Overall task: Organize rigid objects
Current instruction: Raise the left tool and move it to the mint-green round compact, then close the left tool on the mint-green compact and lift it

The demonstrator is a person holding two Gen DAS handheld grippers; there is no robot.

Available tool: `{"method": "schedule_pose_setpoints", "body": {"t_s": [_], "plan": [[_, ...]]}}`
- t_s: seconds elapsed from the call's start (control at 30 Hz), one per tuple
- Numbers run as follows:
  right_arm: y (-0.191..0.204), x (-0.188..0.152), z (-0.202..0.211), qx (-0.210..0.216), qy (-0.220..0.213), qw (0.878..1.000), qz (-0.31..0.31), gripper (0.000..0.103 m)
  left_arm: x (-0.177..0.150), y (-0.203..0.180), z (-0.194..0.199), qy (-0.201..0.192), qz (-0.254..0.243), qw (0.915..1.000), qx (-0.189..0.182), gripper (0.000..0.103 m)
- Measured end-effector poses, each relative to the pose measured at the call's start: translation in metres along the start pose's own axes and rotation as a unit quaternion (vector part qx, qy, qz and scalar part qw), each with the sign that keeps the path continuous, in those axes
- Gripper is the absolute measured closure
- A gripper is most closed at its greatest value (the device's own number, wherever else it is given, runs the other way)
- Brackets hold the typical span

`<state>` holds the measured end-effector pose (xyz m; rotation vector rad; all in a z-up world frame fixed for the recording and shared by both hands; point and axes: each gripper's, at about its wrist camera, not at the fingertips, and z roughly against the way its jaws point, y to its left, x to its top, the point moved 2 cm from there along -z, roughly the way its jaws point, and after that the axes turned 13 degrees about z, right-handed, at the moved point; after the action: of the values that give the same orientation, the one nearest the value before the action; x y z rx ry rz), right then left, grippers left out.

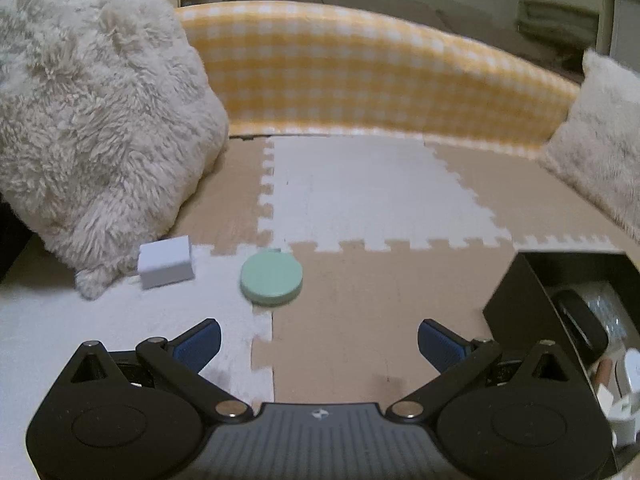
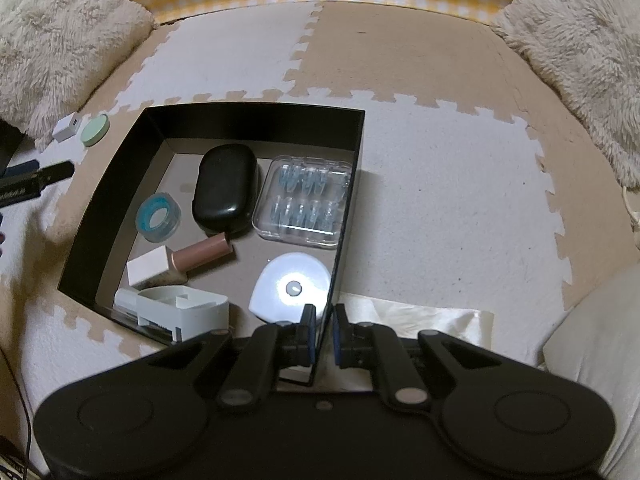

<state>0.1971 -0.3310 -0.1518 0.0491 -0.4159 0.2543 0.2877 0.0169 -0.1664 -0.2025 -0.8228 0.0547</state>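
A flat mint-green disc [image 1: 271, 278] lies on the foam floor mat [image 1: 360, 320], just ahead of the left gripper [image 1: 319, 340], whose blue-padded fingers are spread wide and empty. A small white block [image 1: 165, 262] sits just beside the disc. The disc looks light, stiff and smooth, so it is probably best pinched across its rim, while the right gripper [image 2: 323, 334] pinches the near wall of the black box [image 2: 256, 114].
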Motion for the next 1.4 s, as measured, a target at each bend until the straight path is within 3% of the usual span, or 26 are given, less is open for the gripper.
{"method": "schedule_pose_setpoints", "body": {"t_s": [0.17,0.23,0.33,0.37,0.63,0.8,0.93,1.23,1.4], "plan": [[0.002,0.001,-0.002,-0.003,0.004,1.0,0.006,0.094,0.007,0.011,-0.014,-0.004,0.011,0.9999,-0.012,0.0],[0.002,0.001,-0.001,-0.005,0.004,1.0,0.008,0.094,0.011,0.015,-0.02,-0.009,0.013,0.9999,0.0,0.002],[0.002,0.001,-0.001,-0.006,0.005,1.0,0.009,0.094,0.015,0.016,-0.028,-0.015,-0.003,0.9997,0.021,0.022],[0.002,0.001,-0.001,-0.006,0.005,1.0,0.009,0.094,0.015,0.017,-0.032,-0.013,-0.009,0.9997,0.021,0.025],[0.004,0.001,-0.002,-0.009,0.007,1.0,0.014,0.094,0.015,0.022,-0.061,0.002,-0.006,0.9999,0.008,0.03],[0.005,0.001,-0.004,-0.012,0.011,1.0,0.018,0.094,0.021,0.024,-0.069,-0.02,0.012,0.9997,0.0,0.032],[0.006,0.001,-0.004,-0.013,0.012,1.0,0.019,0.094,0.023,0.026,-0.074,-0.035,0.014,0.9993,0.009,0.051],[0.007,0.002,-0.005,-0.017,0.015,0.999,0.023,0.094,0.024,0.022,-0.074,-0.03,0.01,0.9994,0.011,0.052],[0.007,0.002,-0.005,-0.017,0.015,1.0,0.022,0.094,0.025,0.009,-0.063,-0.024,0.018,0.9995,-0.014,0.052]]}}
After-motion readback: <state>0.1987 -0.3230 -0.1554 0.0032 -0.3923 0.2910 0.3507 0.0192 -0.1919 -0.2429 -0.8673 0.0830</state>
